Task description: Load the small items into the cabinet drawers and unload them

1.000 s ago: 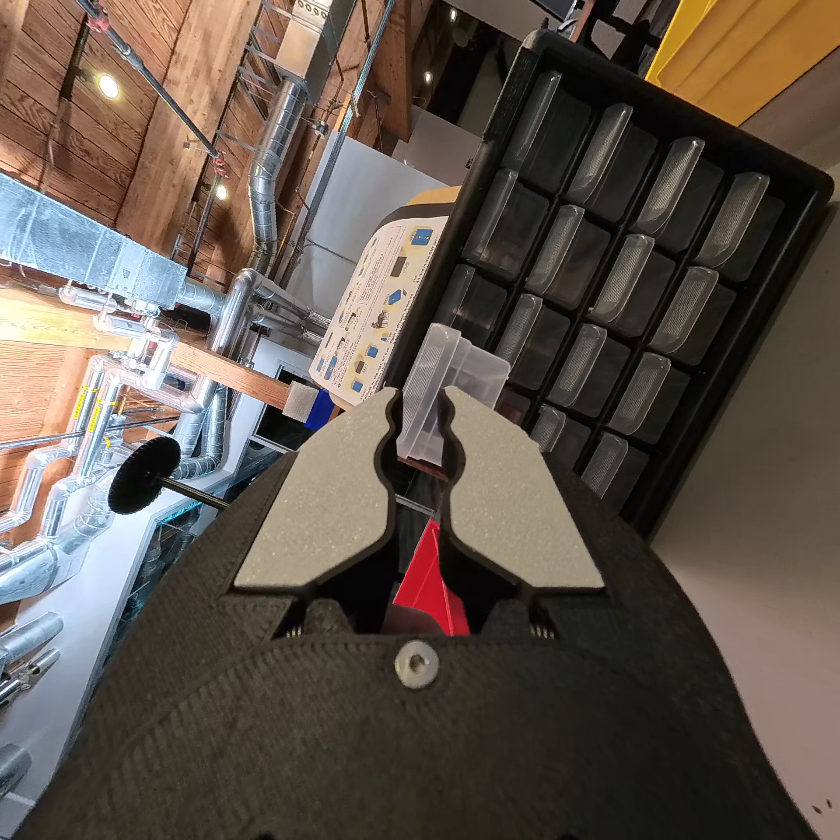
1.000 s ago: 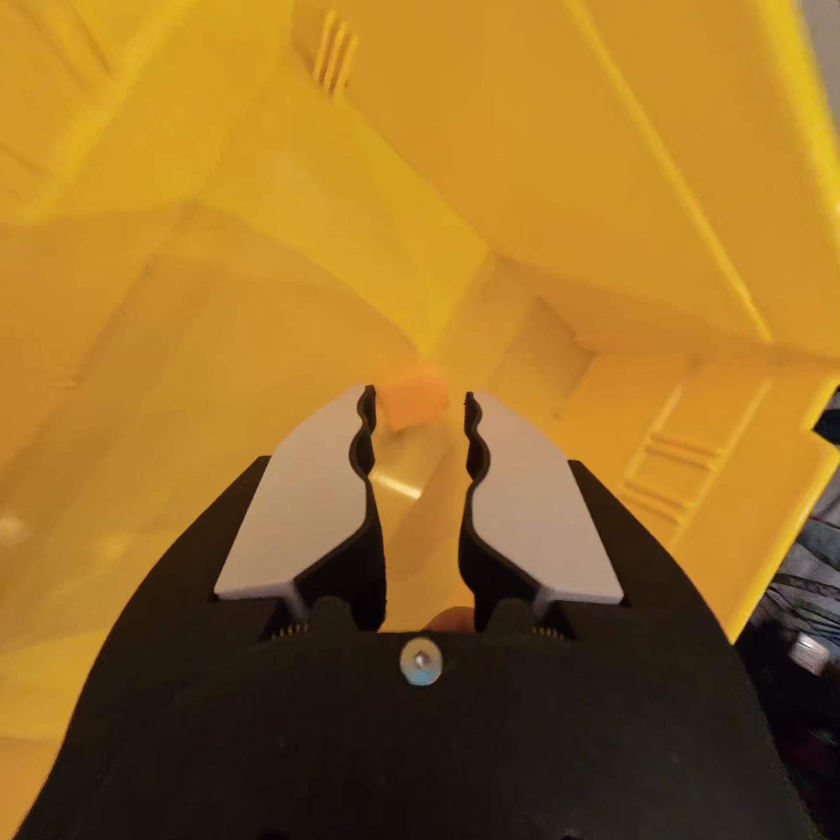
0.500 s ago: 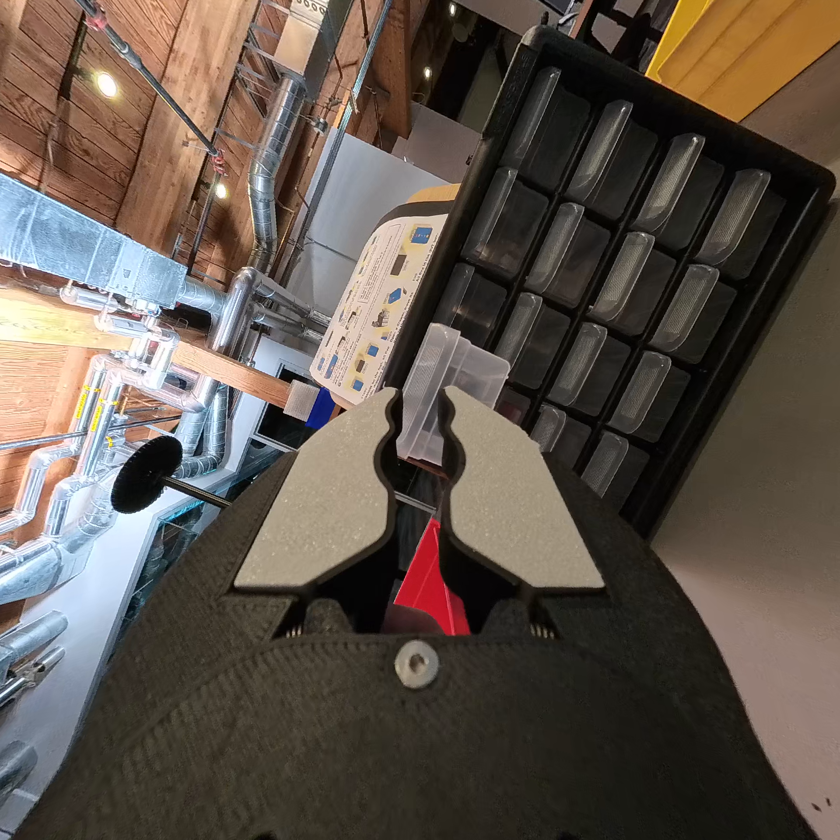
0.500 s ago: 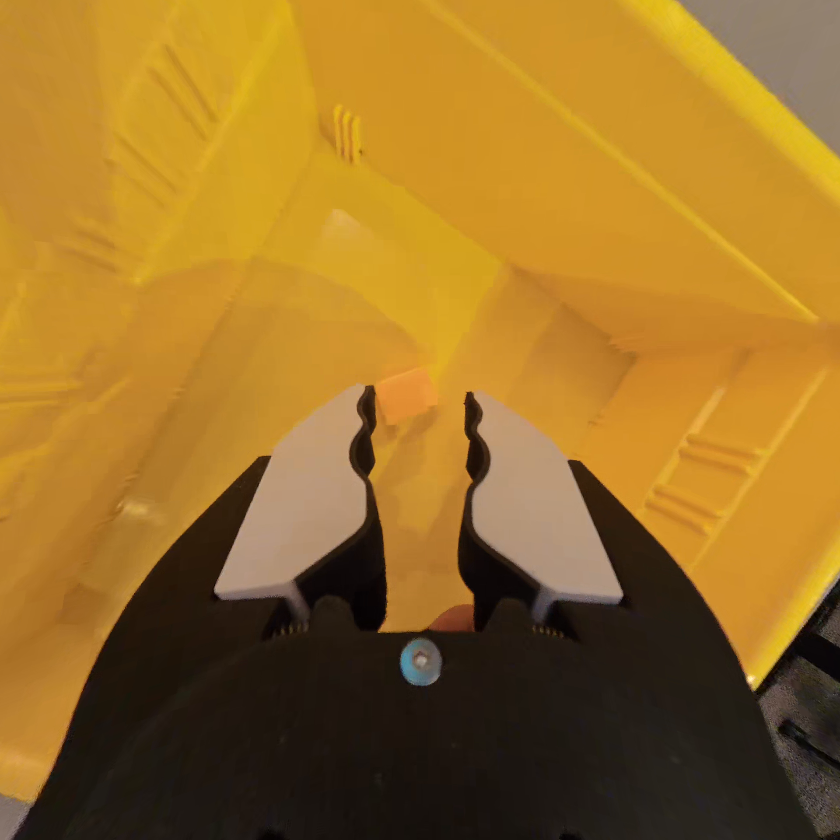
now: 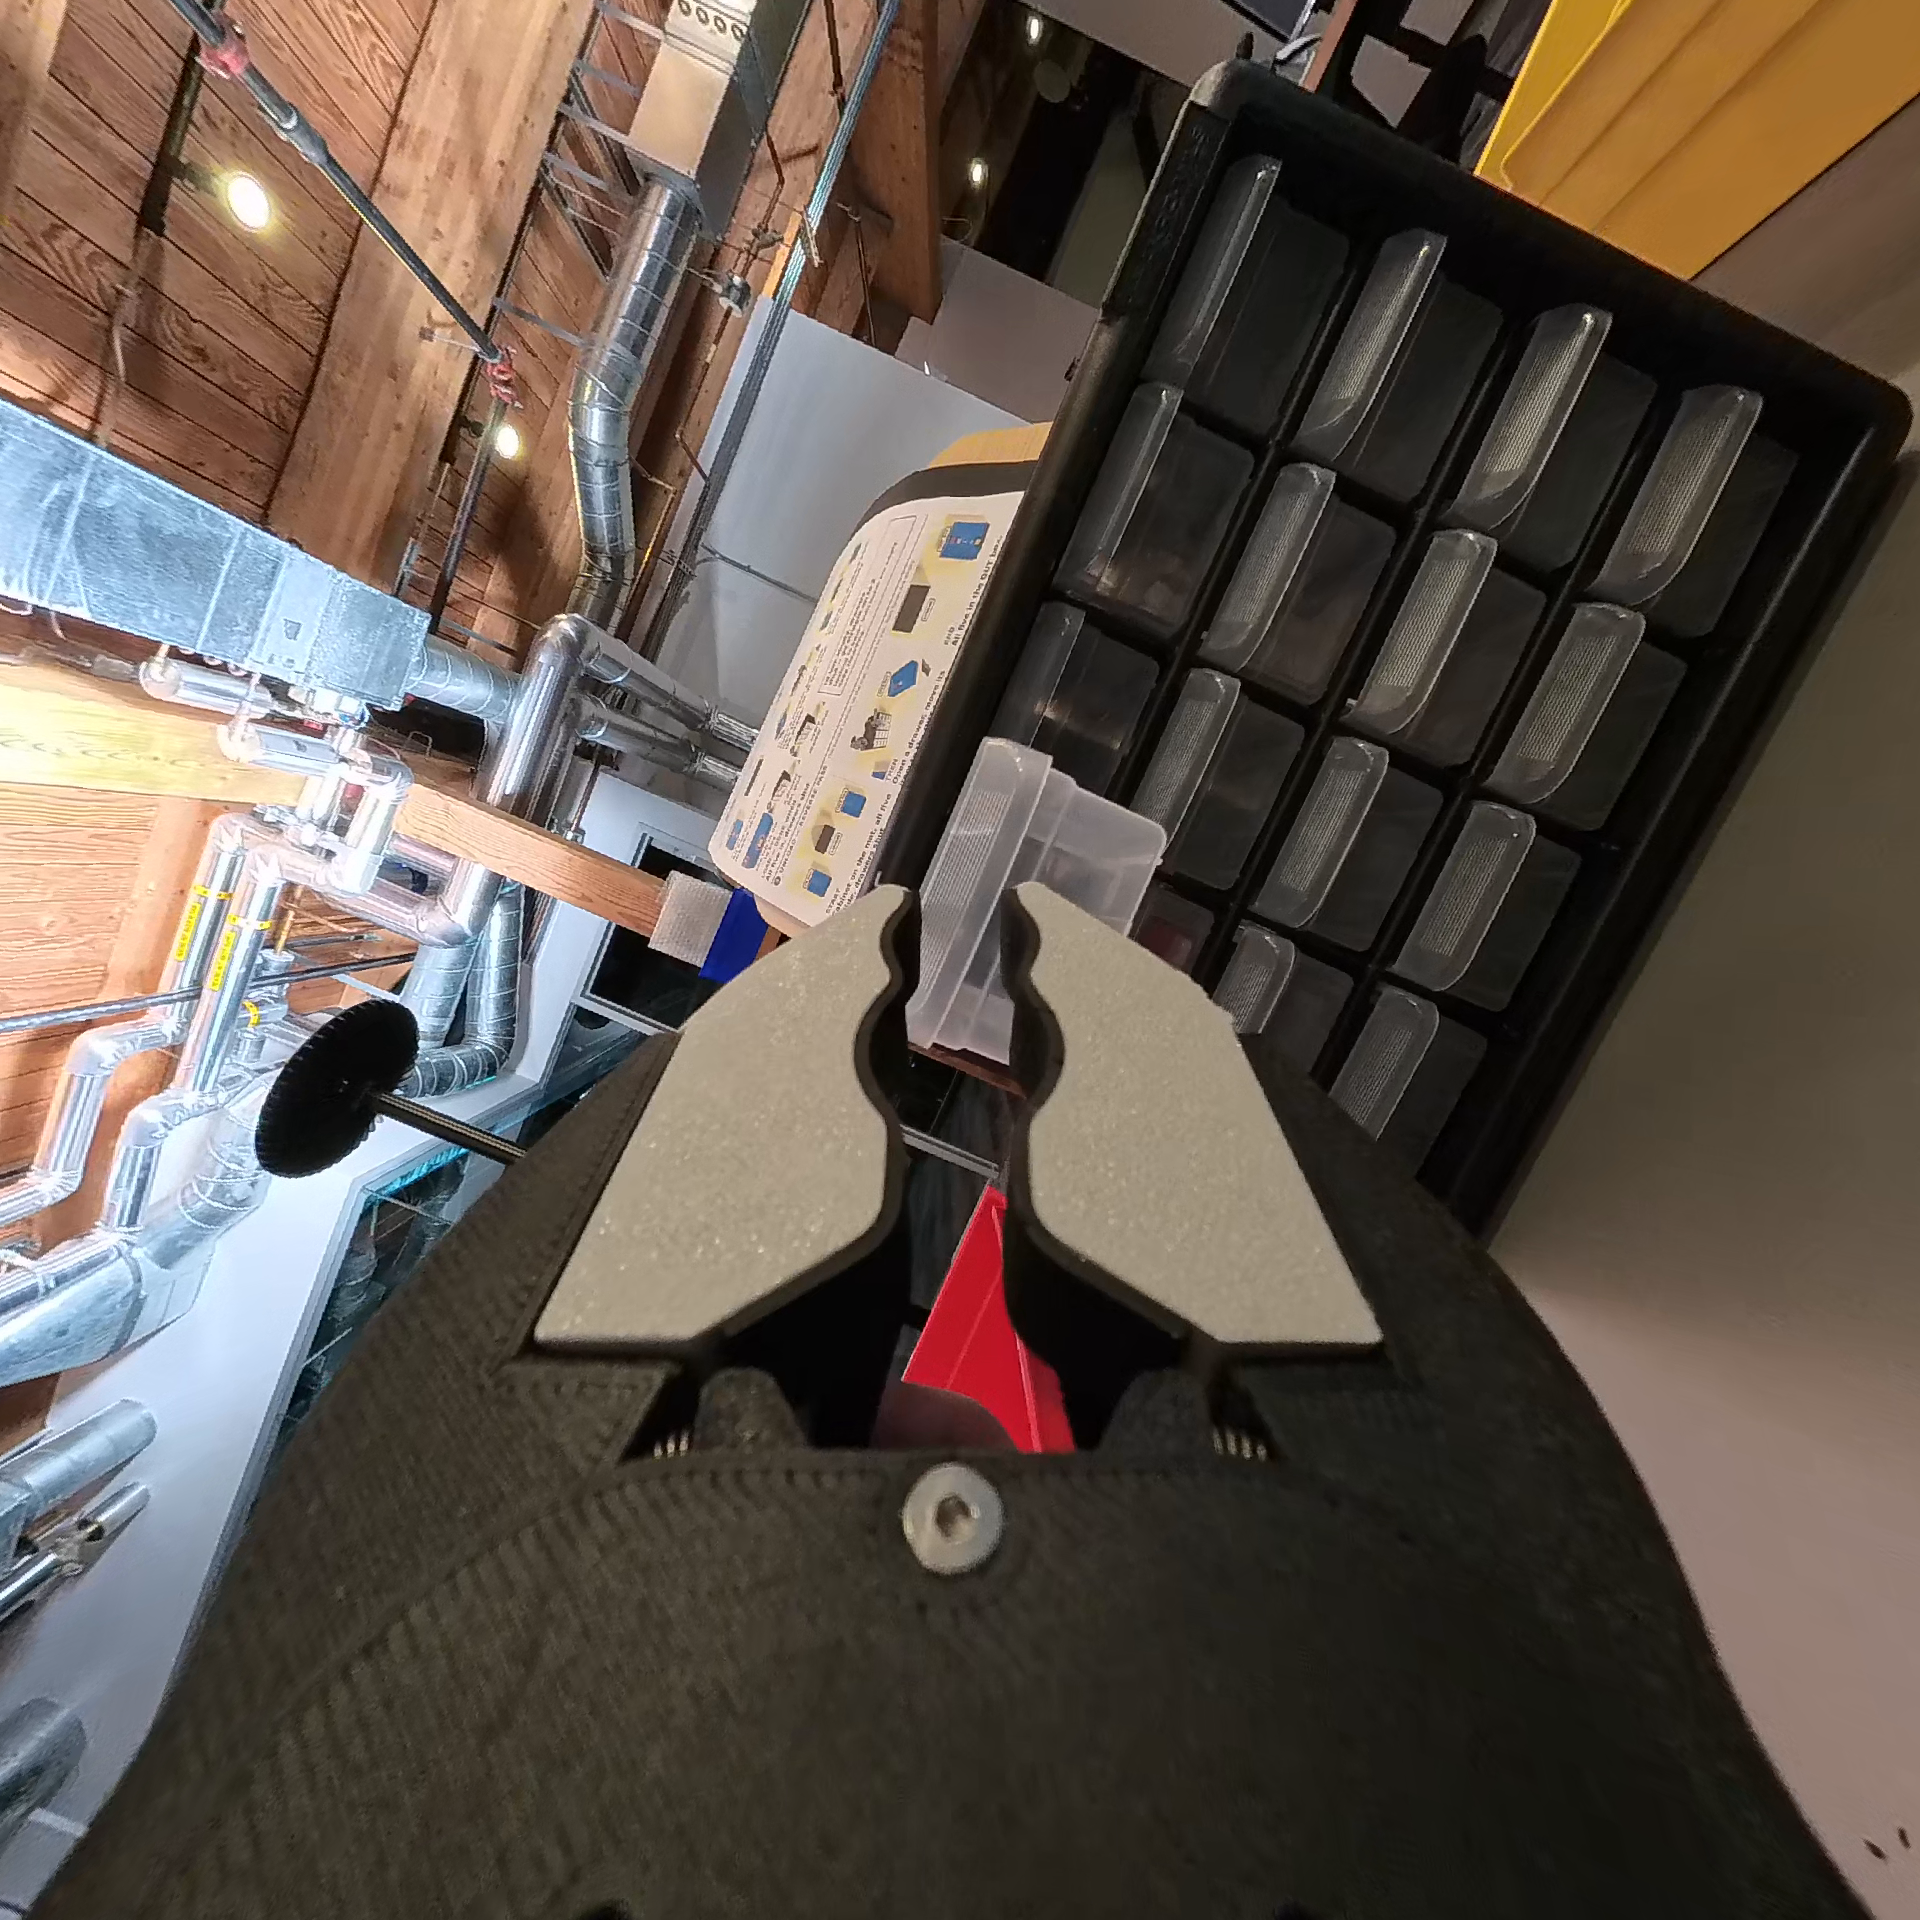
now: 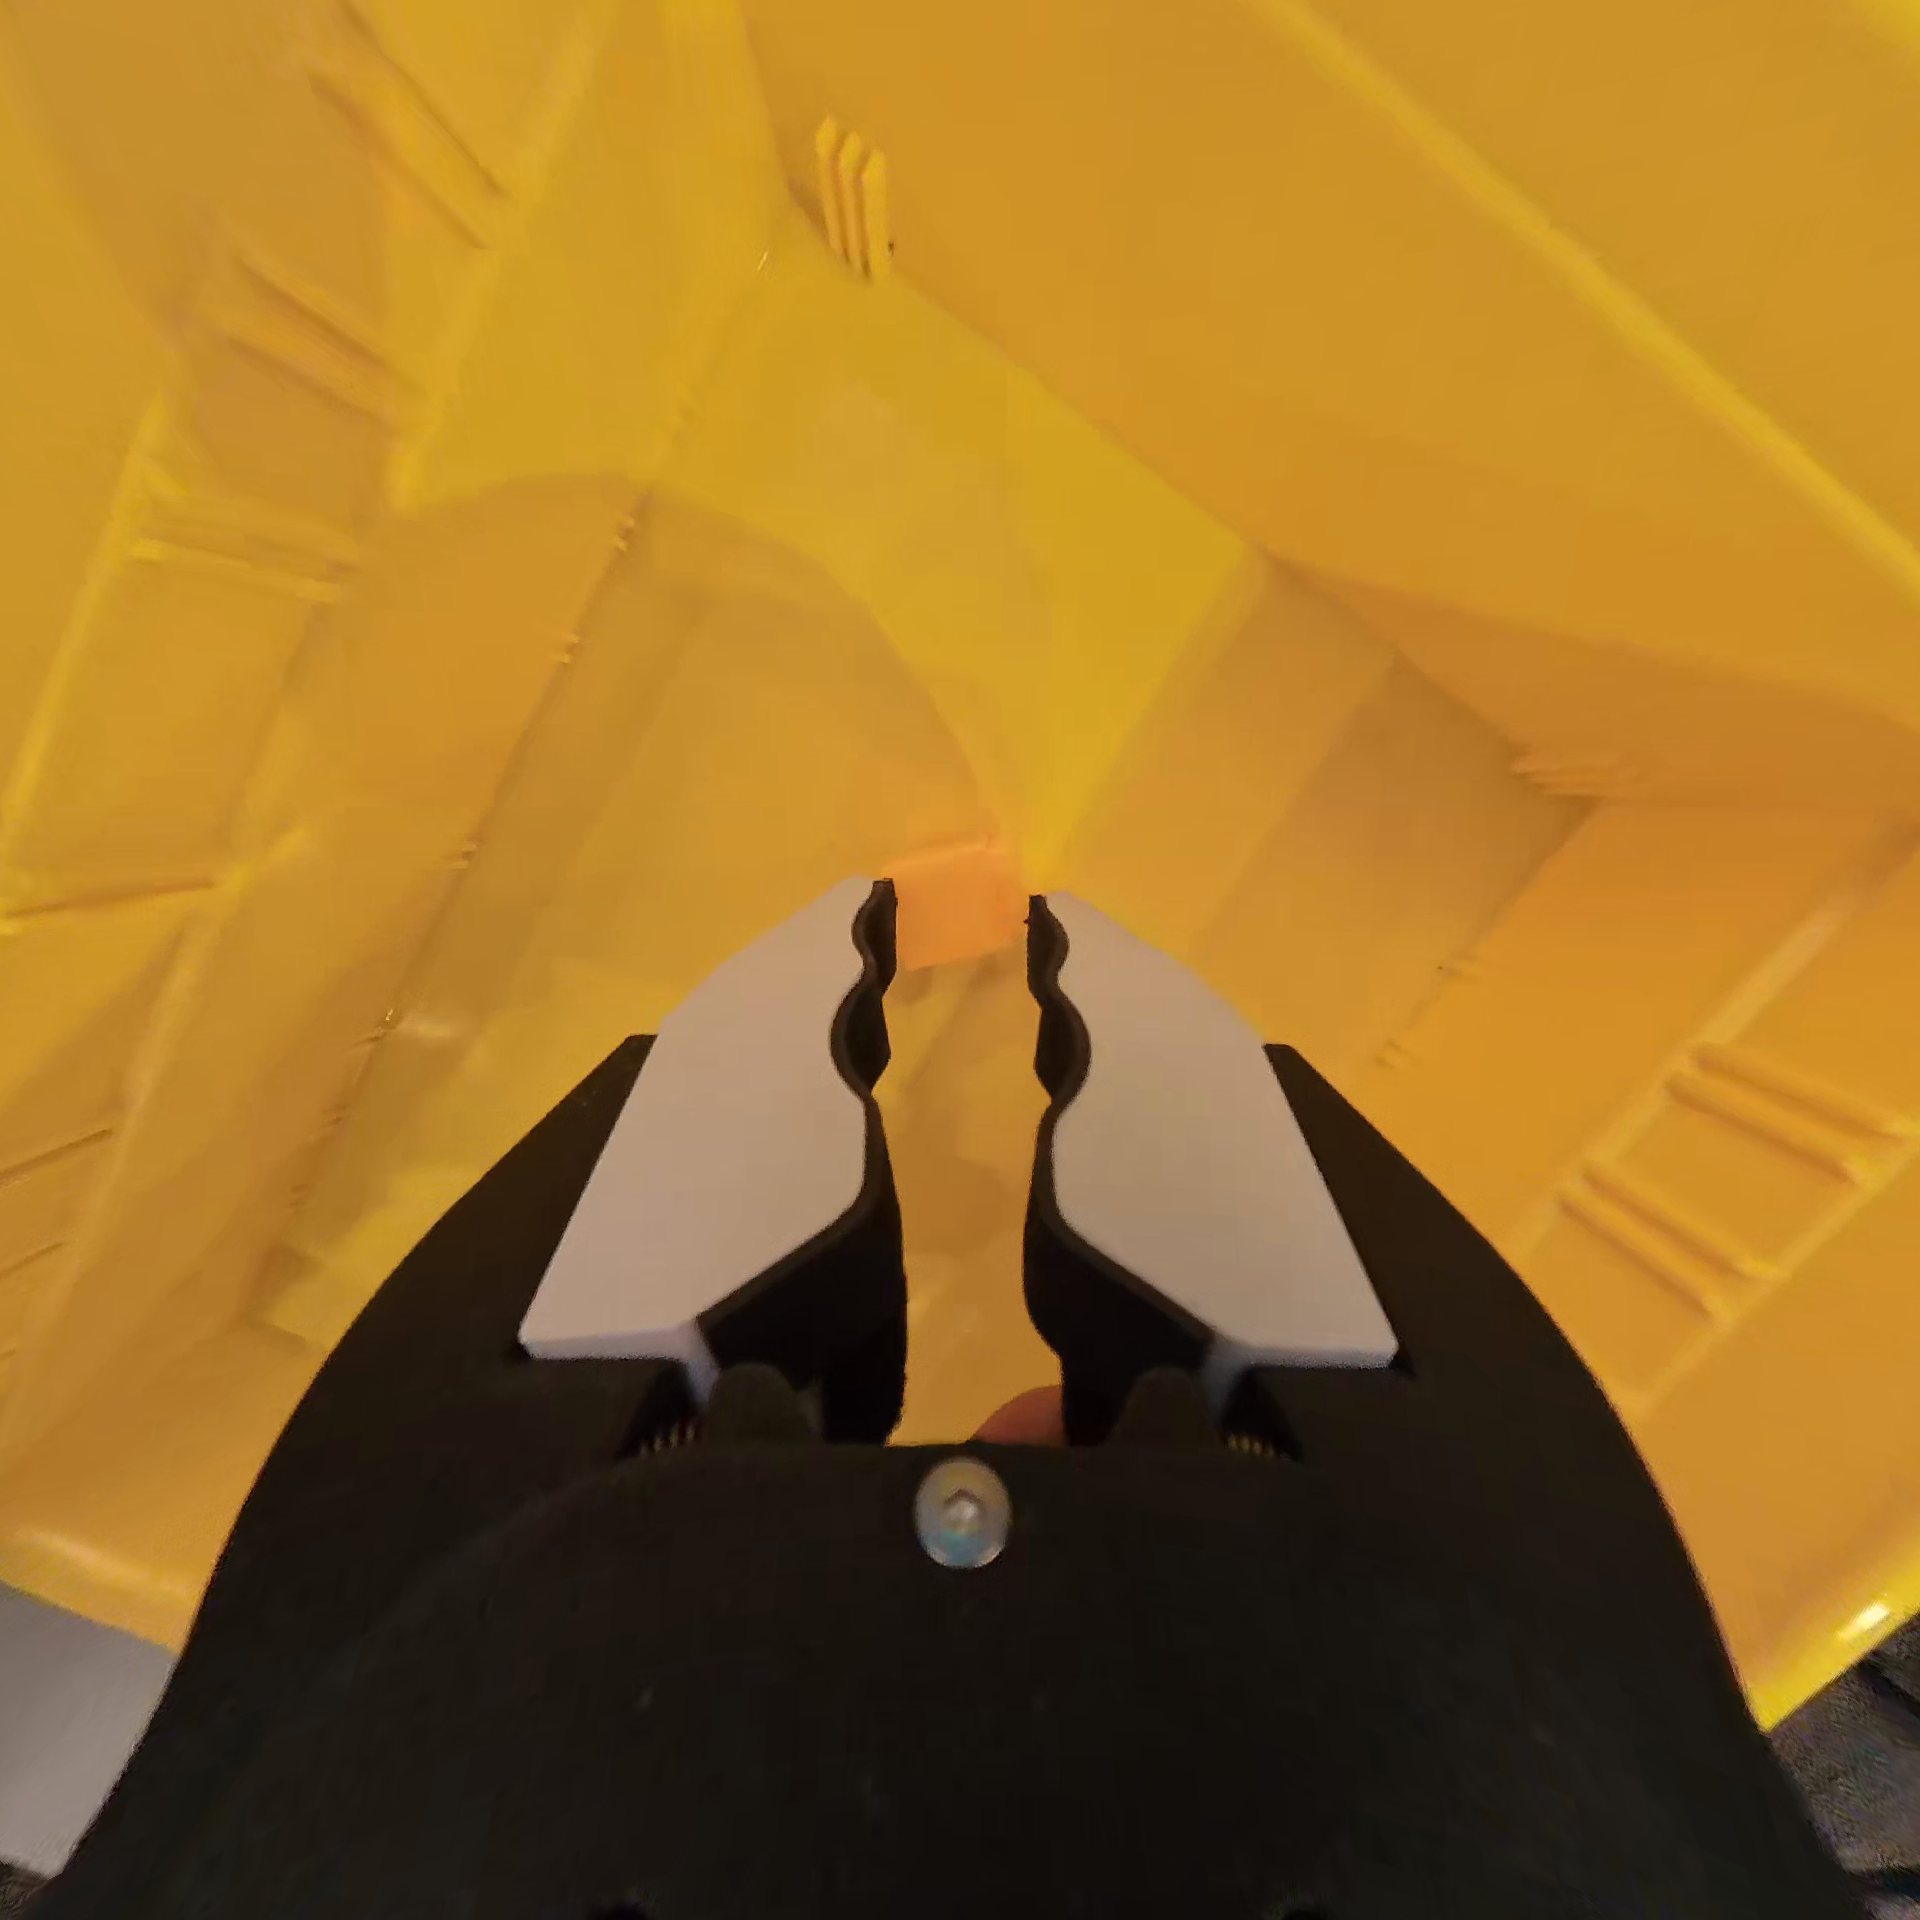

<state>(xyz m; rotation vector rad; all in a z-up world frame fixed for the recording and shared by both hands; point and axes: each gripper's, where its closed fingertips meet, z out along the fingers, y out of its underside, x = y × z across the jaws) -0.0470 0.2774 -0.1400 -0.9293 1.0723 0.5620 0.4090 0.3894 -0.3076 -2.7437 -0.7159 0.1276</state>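
In the left wrist view a black cabinet holds rows of clear drawers. One clear drawer in the bottom left column is pulled out. My left gripper is shut on its front handle. In the right wrist view my right gripper is deep inside a yellow bin. Its fingertips sit tight on both sides of a small orange block on the bin floor.
A printed card leans beside the cabinet's left side. A black gear on a rod sticks out at the left. A red bin shows between the left fingers. The yellow bin stands behind the cabinet. My hands' fingertips stand some 50 cm from each other.
My right gripper has moved deeper into the yellow bin and its fingers have narrowed around the orange block. The left gripper and the drawer have not moved.
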